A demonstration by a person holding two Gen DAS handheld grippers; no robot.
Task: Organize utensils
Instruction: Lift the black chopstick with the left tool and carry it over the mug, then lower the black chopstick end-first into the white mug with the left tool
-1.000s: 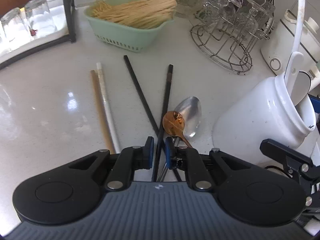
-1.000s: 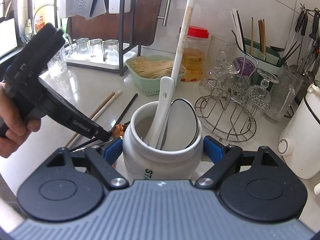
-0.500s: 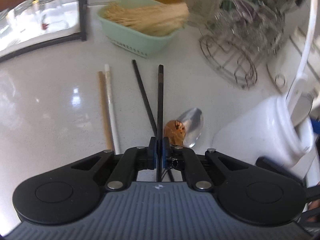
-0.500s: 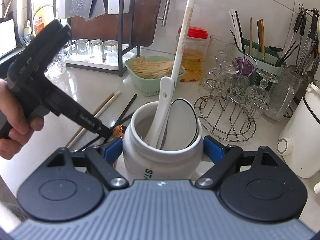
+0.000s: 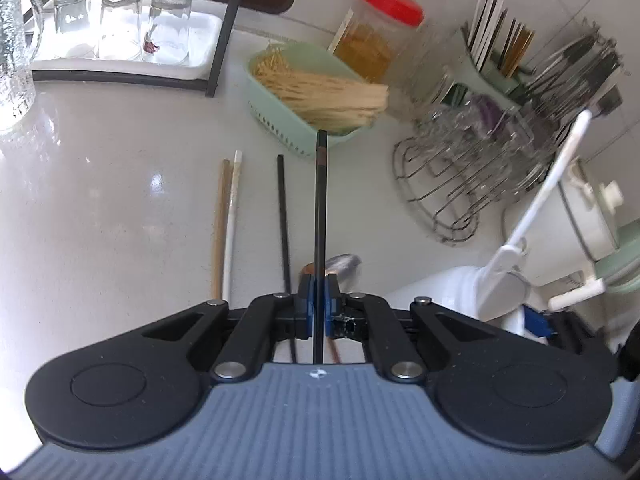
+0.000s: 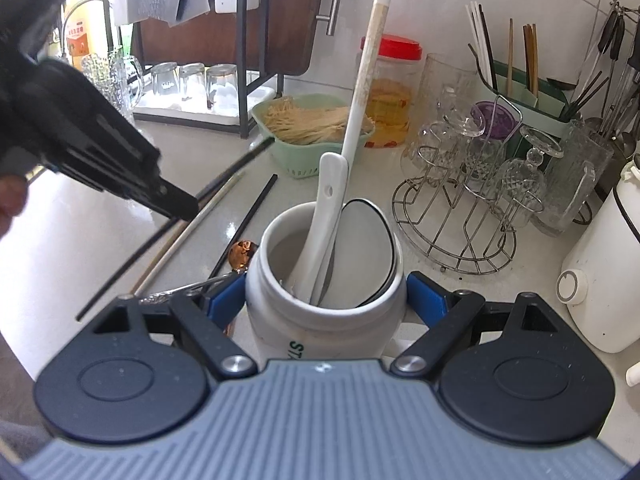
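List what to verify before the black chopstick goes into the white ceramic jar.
1. Left gripper shut on black chopstick: ok.
2. Chopstick lifted off the white counter: ok.
3. Right gripper clamped on white ceramic jar: ok.
4. Free room in the jar beside white ceramic spoon: ok.
5. Second black chopstick, lying on the counter, clear of the lifted one: ok.
6. Grip firmness: cannot tell.

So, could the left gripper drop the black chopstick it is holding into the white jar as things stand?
Probably yes. The left gripper is shut on the black chopstick, clear of the counter, and the white jar is steadied by the right gripper. Its mouth has free room beside the white ladle.
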